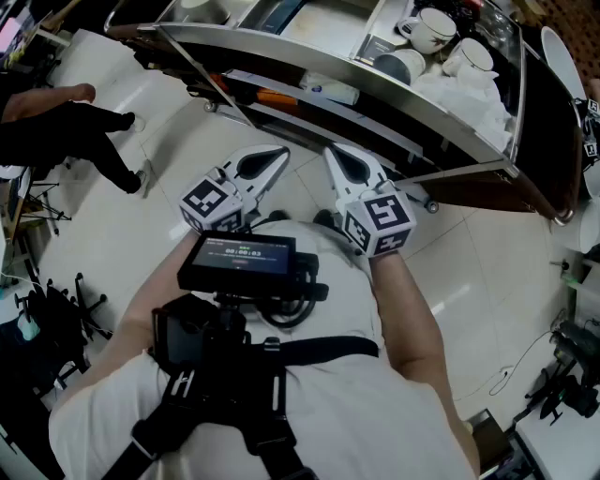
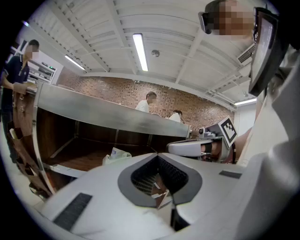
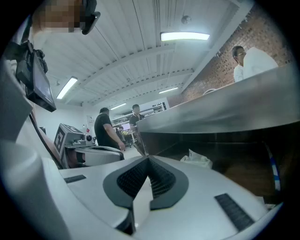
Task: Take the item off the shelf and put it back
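Held side by side close in front of the person's chest, both tools tip slightly downward toward a wheeled shelf unit with brushed steel rails and dark wooden boards (image 2: 117,119). The left claw (image 1: 284,151) (image 2: 158,155) is closed. Its two white jaws meet at the tips, with nothing caught between the ribbed dark pads. The right claw (image 1: 330,148) (image 3: 149,158) is closed and empty in the same way, its jaws together along their length. Both stop short of the shelf unit and touch nothing, above the glossy white tiled floor (image 1: 159,187). The crumpled white plastic packet (image 1: 330,89) (image 2: 116,153) (image 3: 197,159) lies on the lower board, ahead of both claws. It shows left of the jaws in the left gripper view and right of them in the right gripper view. A small orange object (image 1: 278,97) lies near it on the same board. On the top board stand two white ceramic cups (image 1: 429,28), with a dark round bowl (image 1: 398,66) and a rumpled white cloth (image 1: 464,98) beside them. A person in dark clothes (image 1: 66,117) stands on the floor at the left of the head view. Two people in white tops (image 2: 149,102) are beyond the shelf unit, before a brick wall. A small black screen (image 1: 239,258) sits on the chest rig just behind the claws.
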Motion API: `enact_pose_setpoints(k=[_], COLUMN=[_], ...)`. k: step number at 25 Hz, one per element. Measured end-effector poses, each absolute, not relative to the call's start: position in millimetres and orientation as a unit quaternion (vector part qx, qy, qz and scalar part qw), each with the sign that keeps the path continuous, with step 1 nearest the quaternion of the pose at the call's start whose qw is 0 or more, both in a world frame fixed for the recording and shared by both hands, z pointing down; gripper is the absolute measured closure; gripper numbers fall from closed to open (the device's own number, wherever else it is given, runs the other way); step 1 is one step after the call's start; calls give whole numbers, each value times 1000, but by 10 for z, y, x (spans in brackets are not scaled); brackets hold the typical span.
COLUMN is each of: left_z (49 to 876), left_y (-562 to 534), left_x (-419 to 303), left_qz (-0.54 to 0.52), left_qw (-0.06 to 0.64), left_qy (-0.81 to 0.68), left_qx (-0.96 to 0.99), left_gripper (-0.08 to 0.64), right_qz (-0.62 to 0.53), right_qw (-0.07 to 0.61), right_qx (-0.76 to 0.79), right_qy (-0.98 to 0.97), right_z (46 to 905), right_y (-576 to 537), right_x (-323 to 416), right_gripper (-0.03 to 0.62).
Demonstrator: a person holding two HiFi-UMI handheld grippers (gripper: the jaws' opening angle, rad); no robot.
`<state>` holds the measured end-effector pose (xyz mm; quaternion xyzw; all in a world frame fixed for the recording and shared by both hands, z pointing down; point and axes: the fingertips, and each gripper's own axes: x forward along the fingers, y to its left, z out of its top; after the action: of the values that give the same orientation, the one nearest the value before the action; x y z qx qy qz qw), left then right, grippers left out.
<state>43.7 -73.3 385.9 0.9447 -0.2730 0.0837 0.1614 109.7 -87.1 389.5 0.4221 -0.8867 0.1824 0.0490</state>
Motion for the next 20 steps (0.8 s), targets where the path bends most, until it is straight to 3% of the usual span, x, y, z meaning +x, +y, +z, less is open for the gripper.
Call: enact_pose_setpoints(k=[20], left_z=[4095], left_y=[-703], left_x=[378], left_qz=[96], left_qw=[199], left_qy=[-289], left_qx=[931], left_gripper=[552], right_qz=[207], right_qw=[75], right_qx=[399], right_qy=[-890], right_z=[4124], right_y=[-920], right_x=[923], right_gripper=[584])
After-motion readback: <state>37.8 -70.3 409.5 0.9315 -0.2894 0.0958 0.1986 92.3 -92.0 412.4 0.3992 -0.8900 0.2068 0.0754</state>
